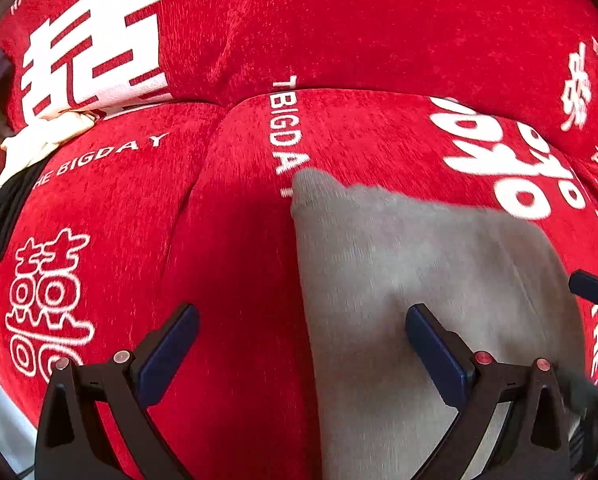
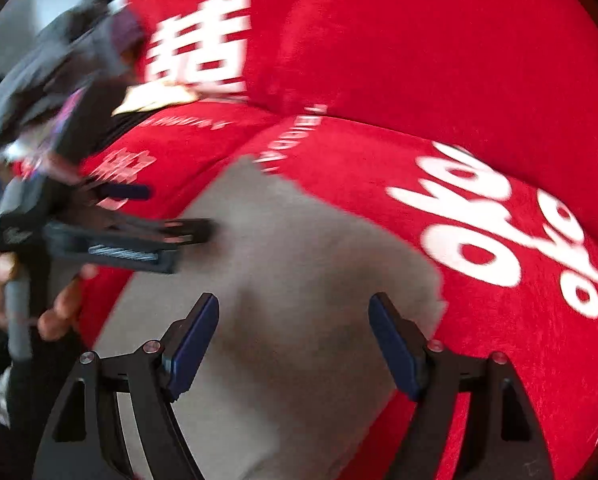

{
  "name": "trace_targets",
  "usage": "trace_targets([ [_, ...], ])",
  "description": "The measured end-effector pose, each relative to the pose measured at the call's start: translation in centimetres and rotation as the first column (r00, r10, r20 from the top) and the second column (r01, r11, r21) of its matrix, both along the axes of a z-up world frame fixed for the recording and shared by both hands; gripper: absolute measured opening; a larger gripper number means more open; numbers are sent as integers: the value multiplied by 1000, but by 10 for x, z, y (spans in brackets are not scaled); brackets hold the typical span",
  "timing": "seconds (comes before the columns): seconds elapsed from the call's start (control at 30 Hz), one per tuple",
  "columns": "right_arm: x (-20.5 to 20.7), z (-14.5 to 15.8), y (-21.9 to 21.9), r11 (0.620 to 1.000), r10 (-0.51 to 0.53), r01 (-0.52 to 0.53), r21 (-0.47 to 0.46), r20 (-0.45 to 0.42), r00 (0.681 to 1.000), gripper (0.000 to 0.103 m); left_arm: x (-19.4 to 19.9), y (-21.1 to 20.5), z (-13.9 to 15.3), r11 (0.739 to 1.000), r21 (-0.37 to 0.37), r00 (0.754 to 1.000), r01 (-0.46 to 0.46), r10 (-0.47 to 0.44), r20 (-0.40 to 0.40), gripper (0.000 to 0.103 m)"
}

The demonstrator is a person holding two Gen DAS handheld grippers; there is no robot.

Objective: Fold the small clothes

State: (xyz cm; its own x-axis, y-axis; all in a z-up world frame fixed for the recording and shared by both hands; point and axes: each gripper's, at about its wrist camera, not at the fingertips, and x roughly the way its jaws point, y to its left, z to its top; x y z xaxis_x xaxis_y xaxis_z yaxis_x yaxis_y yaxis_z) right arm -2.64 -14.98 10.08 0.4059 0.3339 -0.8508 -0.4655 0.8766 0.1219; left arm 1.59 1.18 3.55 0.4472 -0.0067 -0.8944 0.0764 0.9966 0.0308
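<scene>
A small grey garment [image 1: 419, 264] lies flat on the seat of a red sofa [image 1: 235, 216] printed with white lettering. My left gripper [image 1: 302, 320] hovers open over the garment's left edge, one finger above red fabric, the other above the grey cloth, nothing between them. In the right wrist view the same grey garment [image 2: 299, 280] fills the middle. My right gripper [image 2: 294, 312] stands open above it, jaws wide and empty. The left gripper [image 2: 179, 216] shows there too, reaching in from the left over the garment's far left part, held by a hand [image 2: 59, 312].
The sofa's red backrest cushions [image 1: 339, 32] rise behind the seat. A pile of cream and black clothes [image 1: 39, 152] lies at the seat's far left. A seam [image 1: 187, 200] divides the two seat cushions. The right gripper's fingertip [image 1: 591, 288] pokes in at the left wrist view's right edge.
</scene>
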Motion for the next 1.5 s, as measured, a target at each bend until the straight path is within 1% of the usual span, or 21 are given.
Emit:
trace_targets([
  [0.1,-21,-3,19,995,87,-86,-45,11,996,80,-13,-1,-2,999,33,1000,7,-7,21,103],
  [0.2,-34,-21,24,982,109,-106,-156,7,994,80,-17,4,0,1000,15,1000,-7,7,21,103],
  [0.27,-43,-21,15,983,116,-109,-149,40,992,80,-20,5,1,1000,15,1000,-2,2,21,103],
  [0.43,-57,-19,-6,985,103,-96,-147,44,994,80,-35,5,10,999,43,999,14,-16,45,103],
  [0.47,-60,-18,-8,983,104,-95,-159,45,994,80,-40,5,13,999,46,999,14,-16,50,103],
  [0.53,-67,-13,-7,973,96,-81,-214,59,994,80,-53,5,21,999,45,998,22,-25,65,103],
  [0.6,-78,-5,-5,969,93,-68,-237,95,991,80,-66,6,26,999,35,996,39,-42,78,103],
  [0.7,-95,8,2,978,119,-89,-186,154,981,80,-88,1,29,997,33,993,71,-73,90,103],
  [0.8,-110,5,16,978,158,-133,-159,159,975,80,-104,-6,23,995,43,992,93,-96,80,103],
  [0.87,-117,-5,24,970,188,-160,-182,147,971,80,-112,-10,17,994,40,992,105,-108,63,103],
  [0.93,-123,-21,27,959,205,-174,-225,122,971,80,-116,-11,11,992,55,992,112,-115,57,103],
  [0.97,-126,-27,26,957,205,-174,-234,113,972,80,-118,-11,7,992,61,992,111,-114,52,103],
  [1.03,-132,-35,20,958,196,-166,-232,111,974,80,-121,-7,2,993,42,993,111,-113,44,103],
  [1.1,-136,-37,12,966,183,-156,-207,114,977,80,-123,-4,-1,994,23,993,108,-109,40,103],
  [1.17,-141,-36,9,967,178,-151,-206,118,977,80,-125,-1,-3,994,12,994,105,-106,37,103],
  [1.23,-146,-36,9,962,179,-149,-227,115,977,80,-130,0,-3,995,19,994,99,-99,36,103],
  [1.3,-148,-39,6,960,151,-125,-251,87,985,81,-138,0,0,995,37,994,95,-97,44,103],
  [1.37,-151,-34,2,968,132,-111,-227,81,988,81,-148,1,1,994,37,994,98,-100,49,103],
  [1.43,-158,-25,4,975,139,-120,-190,93,986,81,-155,1,1,993,26,992,114,-115,48,103],
  [1.5,-164,-19,12,975,161,-141,-171,110,981,81,-160,-2,-4,992,30,991,125,-126,40,103],
])
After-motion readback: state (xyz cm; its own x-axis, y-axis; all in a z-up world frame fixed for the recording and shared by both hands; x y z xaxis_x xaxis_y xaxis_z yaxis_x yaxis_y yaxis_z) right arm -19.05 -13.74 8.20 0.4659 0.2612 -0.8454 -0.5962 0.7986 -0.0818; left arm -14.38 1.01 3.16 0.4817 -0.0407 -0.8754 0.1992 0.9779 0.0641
